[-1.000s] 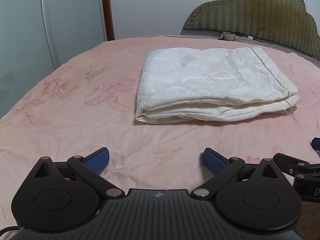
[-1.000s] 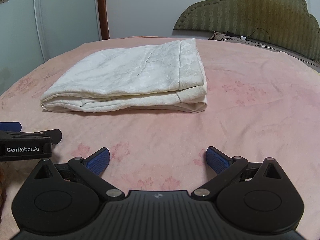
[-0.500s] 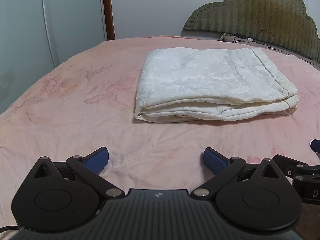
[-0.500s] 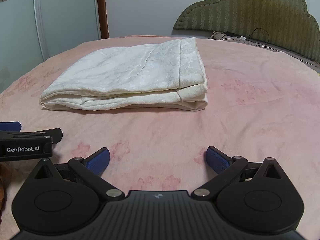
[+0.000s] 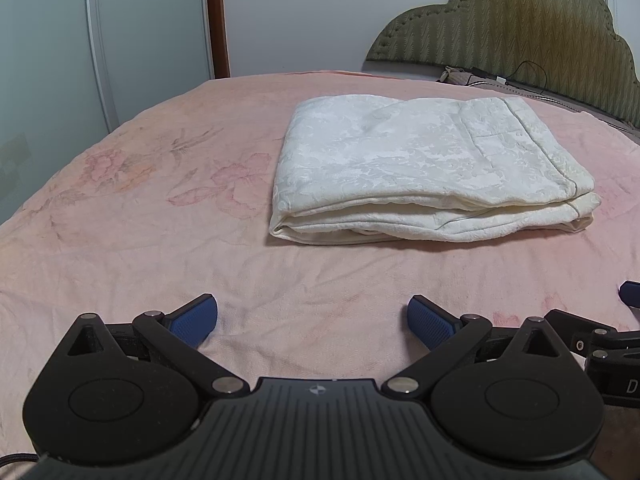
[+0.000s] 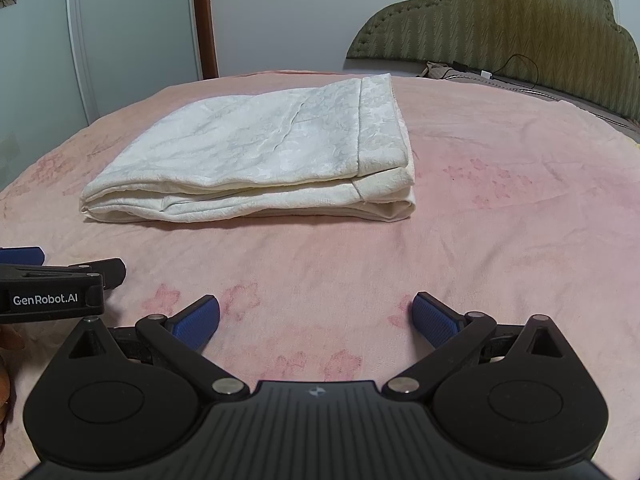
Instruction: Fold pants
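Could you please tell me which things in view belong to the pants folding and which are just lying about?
Part of the job:
- folded white pants
- left gripper, open
- right gripper, open
- pink bedspread they lie on

Just lying about:
- black cable by the headboard

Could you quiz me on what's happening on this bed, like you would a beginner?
1. True or false: the left gripper is clamped on the pants.
2. Which best describes the pants? A) spread flat, B) folded into a stack, C) hanging off the bed.
3. Fill in: the right gripper has its jaws ____.

Key:
1. False; it is open, and bare sheet lies between it and the pants.
2. B; layered edges show along the near side.
3. Open; nothing is between them.
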`<action>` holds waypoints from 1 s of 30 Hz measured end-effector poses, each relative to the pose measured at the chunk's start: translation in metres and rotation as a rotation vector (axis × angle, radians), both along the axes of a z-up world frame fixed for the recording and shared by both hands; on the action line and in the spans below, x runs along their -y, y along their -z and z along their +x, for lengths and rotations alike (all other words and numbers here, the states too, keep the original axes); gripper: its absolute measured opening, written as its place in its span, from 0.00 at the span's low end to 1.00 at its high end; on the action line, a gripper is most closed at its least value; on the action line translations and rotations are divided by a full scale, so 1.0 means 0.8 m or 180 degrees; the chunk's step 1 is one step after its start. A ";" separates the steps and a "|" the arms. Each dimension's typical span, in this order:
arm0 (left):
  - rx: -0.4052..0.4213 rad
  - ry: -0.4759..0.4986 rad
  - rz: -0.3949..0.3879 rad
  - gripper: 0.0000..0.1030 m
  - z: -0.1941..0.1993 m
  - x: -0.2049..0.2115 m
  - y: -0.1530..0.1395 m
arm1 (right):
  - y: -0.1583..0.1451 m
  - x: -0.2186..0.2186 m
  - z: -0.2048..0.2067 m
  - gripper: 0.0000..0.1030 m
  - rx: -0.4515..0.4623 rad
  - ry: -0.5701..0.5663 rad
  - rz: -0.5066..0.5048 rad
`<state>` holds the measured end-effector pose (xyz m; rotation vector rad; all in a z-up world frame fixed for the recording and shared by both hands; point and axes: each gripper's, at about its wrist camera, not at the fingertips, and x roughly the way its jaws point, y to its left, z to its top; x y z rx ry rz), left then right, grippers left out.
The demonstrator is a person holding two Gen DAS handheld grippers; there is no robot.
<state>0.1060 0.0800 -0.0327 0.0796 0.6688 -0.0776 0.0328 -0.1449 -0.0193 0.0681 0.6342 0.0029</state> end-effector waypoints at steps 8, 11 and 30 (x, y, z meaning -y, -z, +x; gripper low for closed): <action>0.0000 0.0000 -0.0001 1.00 0.000 0.000 0.000 | 0.000 -0.003 -0.001 1.00 0.0011 0.0001 0.0036; 0.0000 -0.0001 -0.0001 1.00 0.000 0.000 0.000 | -0.001 -0.003 -0.001 1.00 0.0011 0.0001 0.0037; 0.0000 -0.0001 -0.0003 1.00 0.000 0.000 0.000 | 0.000 -0.004 0.000 1.00 -0.0002 -0.0015 -0.0005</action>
